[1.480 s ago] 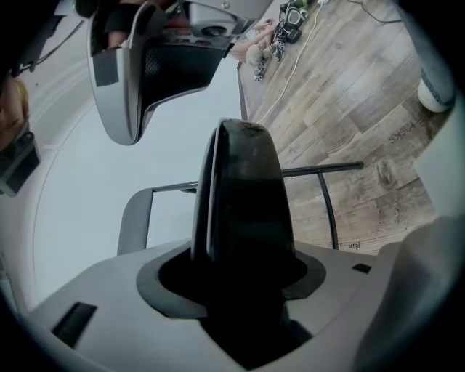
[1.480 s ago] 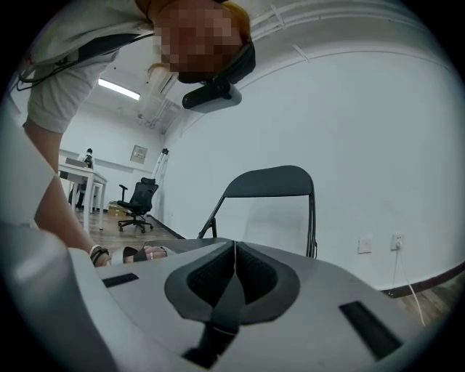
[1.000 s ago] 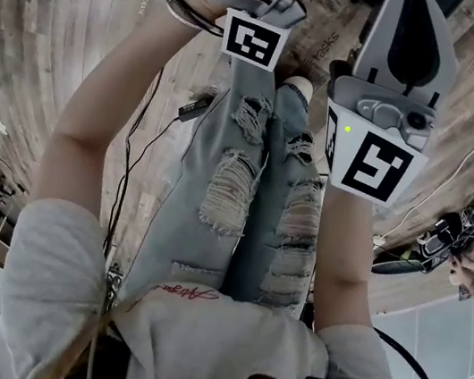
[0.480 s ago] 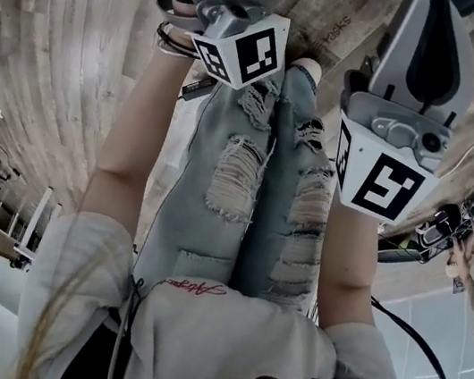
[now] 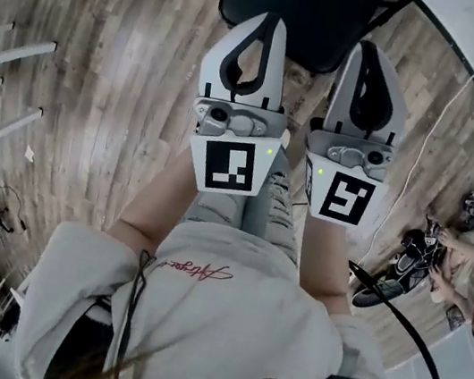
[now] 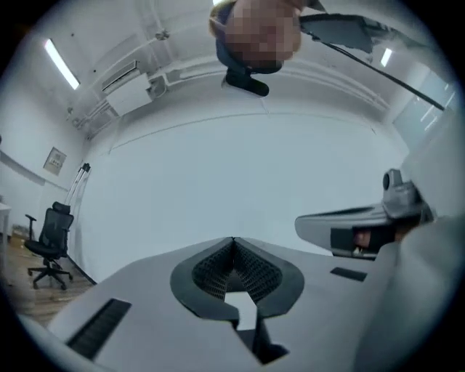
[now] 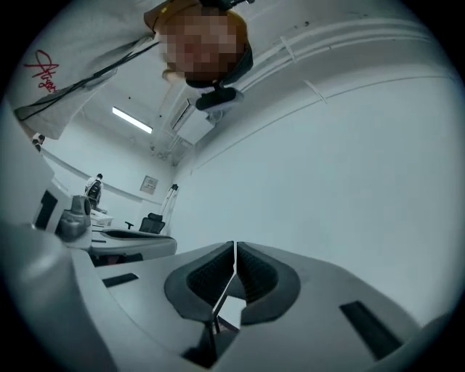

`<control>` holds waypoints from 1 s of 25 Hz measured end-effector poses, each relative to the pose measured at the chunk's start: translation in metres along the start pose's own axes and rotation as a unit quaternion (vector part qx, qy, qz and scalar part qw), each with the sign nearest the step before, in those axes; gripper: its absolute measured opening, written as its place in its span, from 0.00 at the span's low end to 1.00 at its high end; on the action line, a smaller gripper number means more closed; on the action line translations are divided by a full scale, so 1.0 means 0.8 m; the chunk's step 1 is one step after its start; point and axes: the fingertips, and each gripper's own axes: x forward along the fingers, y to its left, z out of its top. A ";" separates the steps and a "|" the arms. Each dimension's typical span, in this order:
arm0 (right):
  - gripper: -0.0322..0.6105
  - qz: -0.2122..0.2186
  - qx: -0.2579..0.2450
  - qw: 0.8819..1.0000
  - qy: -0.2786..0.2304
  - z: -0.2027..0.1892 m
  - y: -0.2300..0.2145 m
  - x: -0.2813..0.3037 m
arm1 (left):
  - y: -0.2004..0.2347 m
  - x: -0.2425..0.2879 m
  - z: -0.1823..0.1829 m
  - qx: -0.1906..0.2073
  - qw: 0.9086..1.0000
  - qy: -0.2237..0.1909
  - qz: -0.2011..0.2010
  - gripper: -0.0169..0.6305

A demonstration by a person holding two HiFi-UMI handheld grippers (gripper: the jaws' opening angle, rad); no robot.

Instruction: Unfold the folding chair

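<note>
The black folding chair point(image 5: 307, 10) stands on the wood floor at the top of the head view. Its dark seat faces up, and the frame's top edge cuts it off. Both grippers are held side by side in front of my chest, pointing level toward the chair and not touching it. On the left gripper point(image 5: 269, 19) the jaws are closing together, and in its own view the pads point(image 6: 234, 263) meet with nothing between them. The right gripper point(image 5: 376, 49) is shut and empty, its pads point(image 7: 234, 270) touching. Each gripper view faces a plain white wall.
A crouching person point(image 5: 470, 257) and dark equipment point(image 5: 406, 259) are on the floor at the right. A white cable point(image 5: 426, 145) runs past the chair. White rails point(image 5: 9, 67) lie at the left, and an office chair point(image 6: 49, 243) stands by the wall.
Both grippers have come up from low beside my legs to level, side by side. The left one has rolled upright. The chair has come into the head view.
</note>
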 end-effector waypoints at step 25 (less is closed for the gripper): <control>0.08 -0.024 -0.033 0.999 -0.001 0.163 -0.038 -0.009 | -0.049 0.012 0.196 0.003 0.993 -0.069 -0.094 0.05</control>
